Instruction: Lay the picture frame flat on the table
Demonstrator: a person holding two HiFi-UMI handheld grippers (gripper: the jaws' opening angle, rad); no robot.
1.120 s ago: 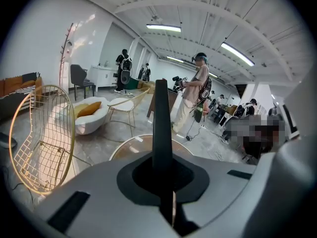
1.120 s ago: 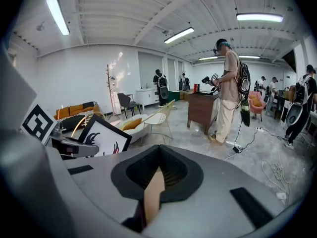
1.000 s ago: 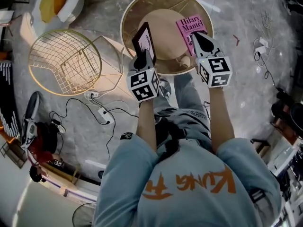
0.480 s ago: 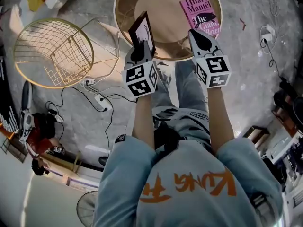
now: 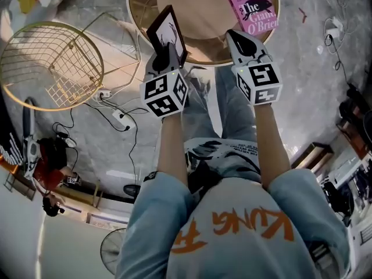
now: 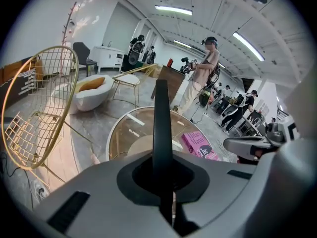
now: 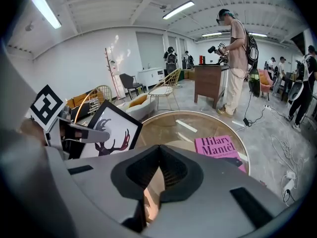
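Observation:
The black picture frame (image 5: 167,32) with an antler print stands tilted over the near-left rim of the round glass table (image 5: 137,17). My left gripper (image 5: 165,58) is shut on its lower edge. In the left gripper view the frame (image 6: 161,123) shows edge-on, rising from between the jaws of the left gripper (image 6: 163,180). The right gripper view shows the frame's printed face (image 7: 113,133) at left. My right gripper (image 5: 242,43) hangs at the table's near edge with its jaws together, holding nothing. I cannot tell whether the frame touches the table.
A pink book (image 5: 254,6) lies on the table's right side, just beyond the right gripper. A gold wire chair (image 5: 49,63) stands to the left, with cables and a power strip (image 5: 119,120) on the floor. People (image 7: 237,48) stand in the background.
The table has slid up in the head view. Both grippers have drawn back to its near rim. The left one still holds the frame.

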